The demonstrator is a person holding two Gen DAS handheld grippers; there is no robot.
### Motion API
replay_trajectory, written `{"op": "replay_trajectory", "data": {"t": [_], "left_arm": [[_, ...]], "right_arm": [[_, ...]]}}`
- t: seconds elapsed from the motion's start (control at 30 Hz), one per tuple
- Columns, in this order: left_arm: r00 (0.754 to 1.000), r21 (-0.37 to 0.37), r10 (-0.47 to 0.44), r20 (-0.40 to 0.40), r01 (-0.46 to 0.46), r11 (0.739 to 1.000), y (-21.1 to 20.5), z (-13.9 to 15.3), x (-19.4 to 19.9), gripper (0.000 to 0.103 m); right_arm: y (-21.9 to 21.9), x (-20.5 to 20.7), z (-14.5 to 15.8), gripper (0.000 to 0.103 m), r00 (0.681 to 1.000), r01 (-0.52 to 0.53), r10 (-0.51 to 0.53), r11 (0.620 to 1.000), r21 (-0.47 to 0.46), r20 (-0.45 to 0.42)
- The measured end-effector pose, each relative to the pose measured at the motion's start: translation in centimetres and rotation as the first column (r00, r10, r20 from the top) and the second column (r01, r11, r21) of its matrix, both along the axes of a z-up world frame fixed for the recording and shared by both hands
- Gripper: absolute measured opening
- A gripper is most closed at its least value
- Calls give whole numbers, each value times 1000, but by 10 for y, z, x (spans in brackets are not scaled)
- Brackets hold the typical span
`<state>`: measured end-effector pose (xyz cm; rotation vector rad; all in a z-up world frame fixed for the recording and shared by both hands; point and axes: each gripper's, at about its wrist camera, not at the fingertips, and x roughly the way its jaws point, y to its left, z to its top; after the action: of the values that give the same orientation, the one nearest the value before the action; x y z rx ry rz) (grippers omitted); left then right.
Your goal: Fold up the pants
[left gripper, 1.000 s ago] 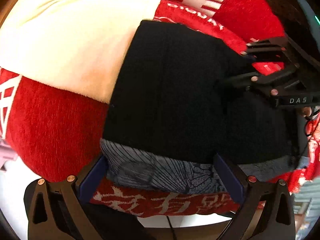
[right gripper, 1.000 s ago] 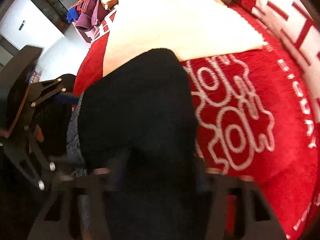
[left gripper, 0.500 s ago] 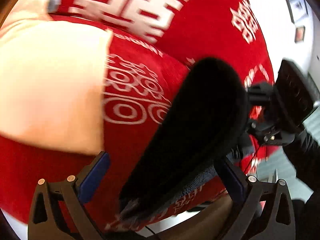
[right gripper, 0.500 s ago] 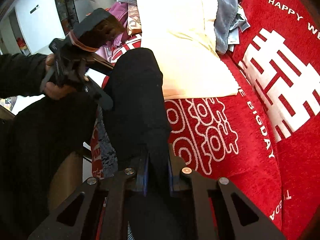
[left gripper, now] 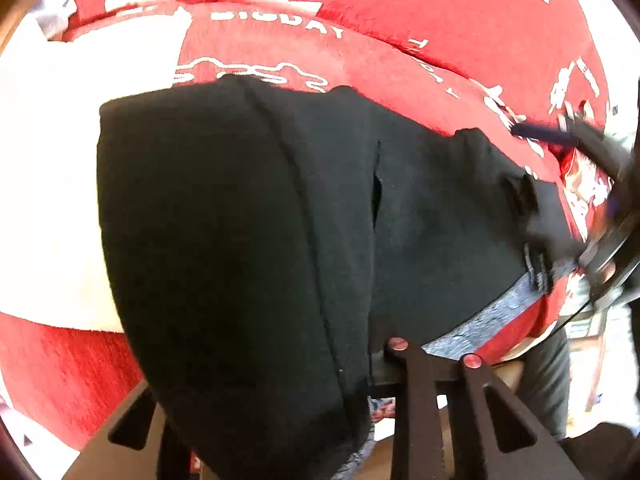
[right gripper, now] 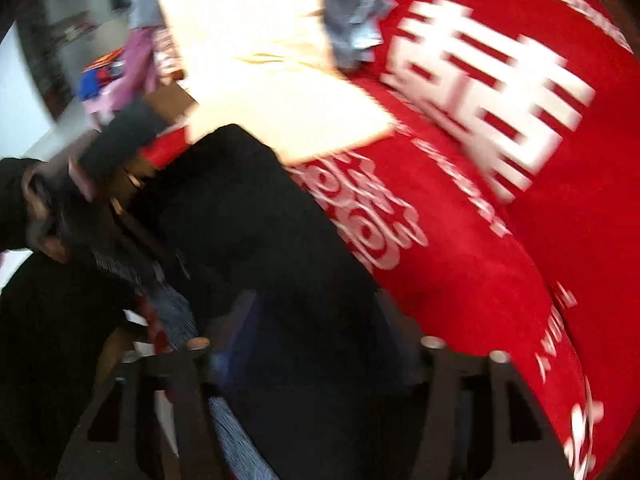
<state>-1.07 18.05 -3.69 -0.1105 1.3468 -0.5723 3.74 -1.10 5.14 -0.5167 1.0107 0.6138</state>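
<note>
The black pants (left gripper: 260, 220) lie folded on a red blanket (left gripper: 440, 40), with a grey patterned lining (left gripper: 500, 312) showing at their near edge. My left gripper (left gripper: 360, 364) is shut on the pants' near edge; the cloth drapes over the fingers. The right gripper (left gripper: 592, 216) shows blurred at the pants' far right corner. In the right wrist view the pants (right gripper: 248, 232) run up between the fingers of my right gripper (right gripper: 312, 332), which stand wide apart around the cloth. The left gripper (right gripper: 108, 208) shows blurred at far left.
A cream cloth (left gripper: 52, 160) lies on the blanket left of the pants, also in the right wrist view (right gripper: 272, 80). Grey-blue clothing (right gripper: 352, 20) and pink and blue clothes (right gripper: 132, 64) lie beyond. The blanket's edge is near my left gripper.
My left gripper has closed on the pants' near edge. My right gripper has opened from its pinch on the cloth. The pants lie flatter across the blanket now.
</note>
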Motion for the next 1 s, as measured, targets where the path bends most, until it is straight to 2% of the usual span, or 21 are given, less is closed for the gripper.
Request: {"op": "replay_trajectory", "data": {"t": [0.03, 0.07, 0.17, 0.2, 0.27, 0.37, 0.43, 0.5, 0.57, 0.6, 0.67, 0.77, 0.83, 0.9, 1.0], "left_arm": [[1000, 5, 4, -7, -4, 1000, -4, 2, 0, 29], [1000, 13, 10, -10, -9, 1000, -5, 7, -3, 28], [1000, 31, 19, -3, -19, 999, -5, 18, -7, 27], [1000, 30, 22, 6, -22, 999, -7, 25, -9, 27], [999, 31, 20, 37, -21, 999, -13, 39, -14, 26], [996, 46, -8, 87, 4, 999, -27, 69, -17, 26], [992, 54, -32, 120, 26, 998, -45, 93, -19, 26], [986, 62, -59, 157, 50, 997, -69, 117, -21, 26], [978, 77, -94, 186, 81, 994, -89, 141, -28, 26], [974, 82, -114, 196, 100, 992, -103, 149, -30, 26], [958, 109, -176, 228, 154, 982, -140, 171, -29, 26], [922, 183, -291, 255, 250, 951, -209, 194, -30, 26], [892, 230, -371, 258, 316, 920, -254, 203, -33, 26], [847, 296, -472, 246, 398, 868, -308, 205, -42, 26], [772, 411, -605, 194, 496, 765, -380, 189, -58, 26]], "right_arm": [[-12, -9, -15, 90, 999, 46, -46, 998, -30, -22], [-19, -14, -25, 90, 995, 82, -83, 996, -17, -58], [-39, -44, -65, 90, 948, 246, -218, 964, 102, -230], [-37, -63, -61, 91, 965, 244, -228, 962, 125, -131], [-30, -90, -61, 93, 968, 237, -217, 958, 163, -128], [-21, -126, -61, 93, 966, 257, -260, 958, 131, 8], [-22, -139, -63, 93, 951, 290, -300, 948, 134, 67], [-20, -148, -63, 93, 938, 318, -333, 937, 146, 92], [-18, -157, -65, 93, 940, 311, -328, 937, 160, 92], [-15, -160, -69, 93, 943, 307, -321, 940, 150, 86], [-8, -163, -76, 94, 941, 299, -314, 946, 123, 128], [-13, -162, -78, 95, 943, 287, -306, 948, 140, 135], [-14, -162, -77, 97, 945, 277, -297, 949, 151, 133], [-13, -163, -78, 100, 947, 264, -283, 955, 138, 149], [-10, -165, -81, 102, 944, 258, -279, 957, 133, 177]]}}
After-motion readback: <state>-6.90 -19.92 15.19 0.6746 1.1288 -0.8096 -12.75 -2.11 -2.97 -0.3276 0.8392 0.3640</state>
